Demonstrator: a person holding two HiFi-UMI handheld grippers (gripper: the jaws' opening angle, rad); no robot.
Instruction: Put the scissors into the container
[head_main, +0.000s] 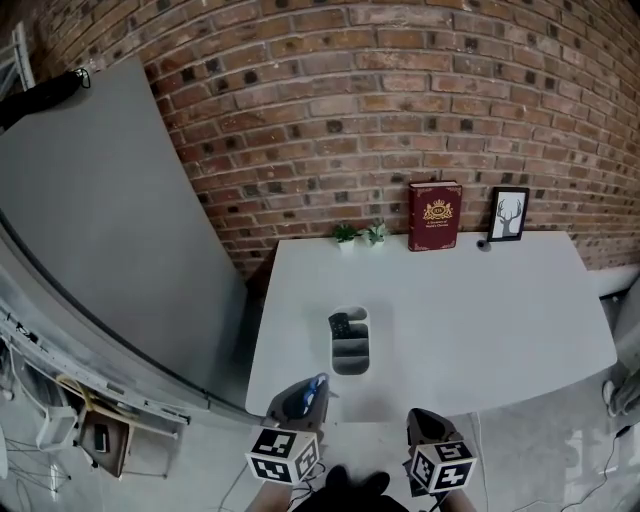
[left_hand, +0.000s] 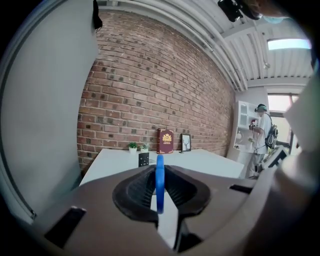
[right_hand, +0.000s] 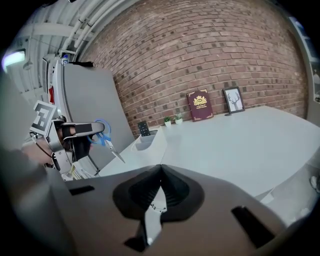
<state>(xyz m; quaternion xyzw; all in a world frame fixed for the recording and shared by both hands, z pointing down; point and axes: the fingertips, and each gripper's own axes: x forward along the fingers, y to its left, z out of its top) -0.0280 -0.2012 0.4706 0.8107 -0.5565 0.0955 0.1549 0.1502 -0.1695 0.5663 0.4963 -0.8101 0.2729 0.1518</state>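
Although the left gripper (left_hand: 159, 172) is clamping the scissors (right_hand: 104, 137) by a blue handle loop, its own view is showing only that loop edge-on; the blades are lying out of sight below the jaws. From the head view the gripper body is covering nearly all of the tool. The right gripper view is giving the clearest reading: handles uppermost, long axis tilting, blades pointing down toward the white container (head_main: 350, 366). The scissors are hanging in the air near the front edge of the table (head_main: 480, 320), short of the container. The right gripper (right_hand: 160, 174) is sitting closed on nothing. A black item (head_main: 340, 325), not identifiable, is occupying the container's far compartment.
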